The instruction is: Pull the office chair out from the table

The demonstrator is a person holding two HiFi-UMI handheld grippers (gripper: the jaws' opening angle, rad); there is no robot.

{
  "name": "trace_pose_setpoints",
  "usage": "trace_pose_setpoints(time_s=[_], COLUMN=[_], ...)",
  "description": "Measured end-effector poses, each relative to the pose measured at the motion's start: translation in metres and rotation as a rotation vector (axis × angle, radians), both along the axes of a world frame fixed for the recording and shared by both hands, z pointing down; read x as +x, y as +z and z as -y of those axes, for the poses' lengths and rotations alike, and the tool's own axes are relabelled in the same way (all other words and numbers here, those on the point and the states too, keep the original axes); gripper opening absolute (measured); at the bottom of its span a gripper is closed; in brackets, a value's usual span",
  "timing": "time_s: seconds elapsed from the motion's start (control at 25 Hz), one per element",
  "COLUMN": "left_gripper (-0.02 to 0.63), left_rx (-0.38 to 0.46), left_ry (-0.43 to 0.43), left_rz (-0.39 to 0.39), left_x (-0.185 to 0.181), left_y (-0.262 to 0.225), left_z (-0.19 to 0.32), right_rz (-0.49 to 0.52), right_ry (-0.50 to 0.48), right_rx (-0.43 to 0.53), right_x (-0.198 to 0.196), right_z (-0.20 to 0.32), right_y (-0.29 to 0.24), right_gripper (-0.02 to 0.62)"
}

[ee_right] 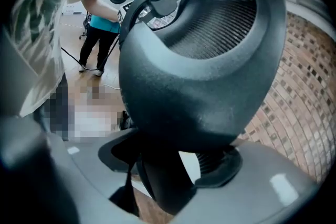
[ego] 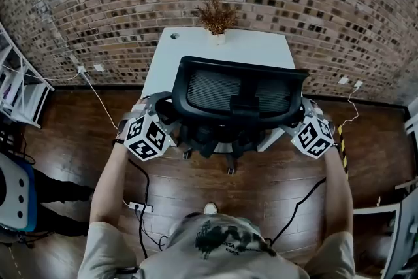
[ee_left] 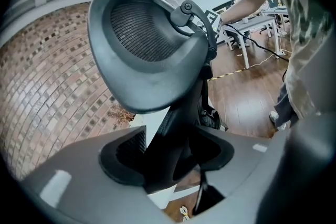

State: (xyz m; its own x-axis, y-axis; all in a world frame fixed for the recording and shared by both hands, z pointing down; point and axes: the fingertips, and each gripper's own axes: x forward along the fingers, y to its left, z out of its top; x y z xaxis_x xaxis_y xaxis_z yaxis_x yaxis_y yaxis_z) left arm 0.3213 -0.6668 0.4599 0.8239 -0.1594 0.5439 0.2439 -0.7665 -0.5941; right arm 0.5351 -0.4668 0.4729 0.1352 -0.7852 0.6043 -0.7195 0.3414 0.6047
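Note:
A black mesh-backed office chair (ego: 235, 91) stands pushed in under a white table (ego: 222, 52), its backrest toward me. My left gripper (ego: 168, 109) is at the backrest's left edge and my right gripper (ego: 297, 113) at its right edge. In the left gripper view the chair's dark back frame (ee_left: 173, 128) runs between the jaws of the left gripper (ee_left: 168, 150), with a sliver of white table showing beside one pad. In the right gripper view the backrest (ee_right: 199, 60) fills the frame, and its lower edge sits between the jaws of the right gripper (ee_right: 168, 161) with a gap on one side.
A dried plant (ego: 216, 17) stands at the table's far edge against the brick wall. A power strip (ego: 139, 207) and cables lie on the wood floor behind the chair. White shelving (ego: 19, 95) is at the left, white furniture (ego: 398, 219) at the right. A person in teal (ee_right: 105, 18) stands behind.

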Motion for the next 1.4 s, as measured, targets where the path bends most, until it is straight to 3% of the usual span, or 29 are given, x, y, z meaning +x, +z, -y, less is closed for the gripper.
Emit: trace_pose_setpoints(time_s=[0.68,1.4], left_gripper=[0.267,0.272], left_rx=[0.020,0.003], left_ry=[-0.008,-0.067], left_rz=[0.013,0.015], left_x=[-0.009,-0.098], left_y=[0.003,0.004], left_z=[-0.012,-0.088], right_rz=[-0.023,-0.053], right_ry=[0.001,-0.038], right_rx=[0.016,0.053], right_x=[-0.007,-0.093], right_z=[-0.010,-0.085], right_y=[0.003,0.003], right_gripper=[0.305,0.291])
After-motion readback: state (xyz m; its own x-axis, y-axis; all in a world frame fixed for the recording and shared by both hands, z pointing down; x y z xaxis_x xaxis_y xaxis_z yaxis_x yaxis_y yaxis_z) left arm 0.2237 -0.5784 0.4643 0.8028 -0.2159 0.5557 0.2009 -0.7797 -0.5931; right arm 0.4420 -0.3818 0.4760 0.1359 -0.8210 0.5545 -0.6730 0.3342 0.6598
